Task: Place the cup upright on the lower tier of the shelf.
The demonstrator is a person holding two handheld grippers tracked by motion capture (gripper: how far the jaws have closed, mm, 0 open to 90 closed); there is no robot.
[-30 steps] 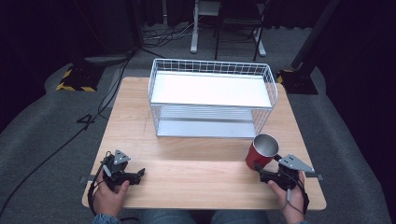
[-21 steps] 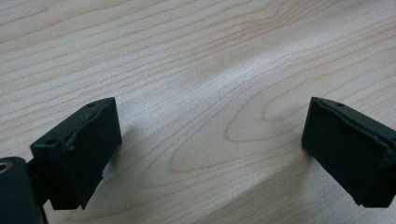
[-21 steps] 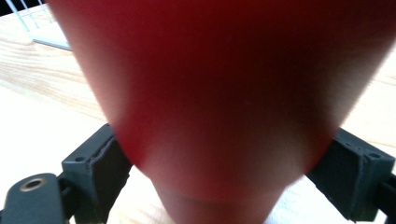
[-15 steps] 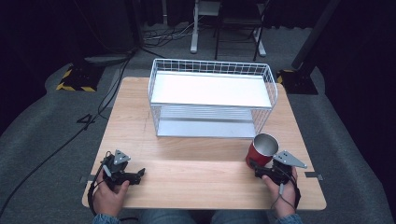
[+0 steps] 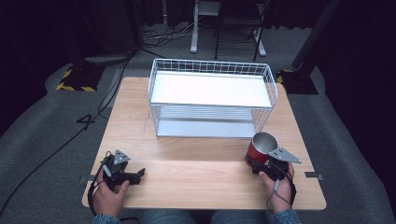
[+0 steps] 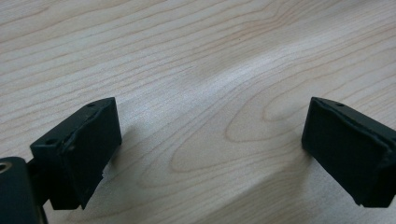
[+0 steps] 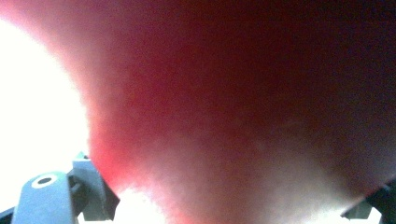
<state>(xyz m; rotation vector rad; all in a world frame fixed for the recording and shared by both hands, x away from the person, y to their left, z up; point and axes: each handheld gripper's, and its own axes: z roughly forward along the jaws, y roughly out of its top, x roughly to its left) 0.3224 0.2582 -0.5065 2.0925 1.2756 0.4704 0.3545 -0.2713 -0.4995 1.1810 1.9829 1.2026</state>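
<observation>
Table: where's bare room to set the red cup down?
Bare wood runs between the left gripper and the red cup, in front of the wire rack. The rack's white top shelf is bare too. It is tight around the right gripper.

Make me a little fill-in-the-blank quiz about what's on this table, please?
1. The cup near the right gripper is ____ outside.
2. The left gripper has its jaws ____, nothing between them.
3. The white wire rack stands on a ____ table.

Missing words: red; open; wooden

Matt wood table — glossy metal cup
</observation>
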